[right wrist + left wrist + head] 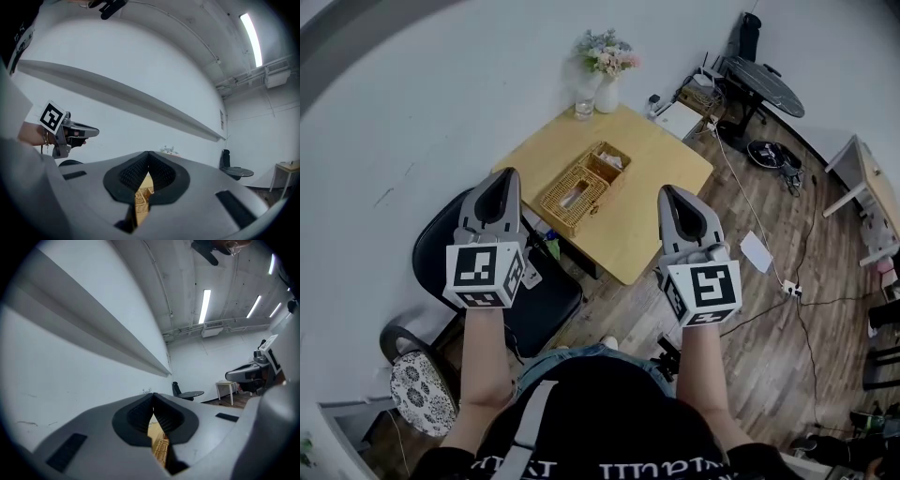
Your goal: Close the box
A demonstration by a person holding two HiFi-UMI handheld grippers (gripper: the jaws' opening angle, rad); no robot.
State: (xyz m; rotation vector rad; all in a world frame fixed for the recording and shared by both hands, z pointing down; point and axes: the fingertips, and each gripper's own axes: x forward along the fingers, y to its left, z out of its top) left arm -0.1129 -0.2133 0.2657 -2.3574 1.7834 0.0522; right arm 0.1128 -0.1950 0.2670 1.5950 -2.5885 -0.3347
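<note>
A woven wicker box (574,194) lies on the low wooden table (661,187), its lid (608,161) standing open at the far end. Both grippers hang in the air on my side of the table, apart from the box. The left gripper (508,175) is shut with nothing in it, and so is the right gripper (667,191). In the left gripper view the pads (140,416) meet, and a strip of the box (161,449) shows below them. The right gripper view shows closed pads (161,172) too, with the box (140,197) beneath and the left gripper (65,129) off to the left.
A vase of flowers (607,58) and a glass (584,106) stand at the table's far corner. A black chair (534,295) and a patterned stool (420,389) sit at the near left. Cables and a power strip (791,289) lie on the wood floor at right.
</note>
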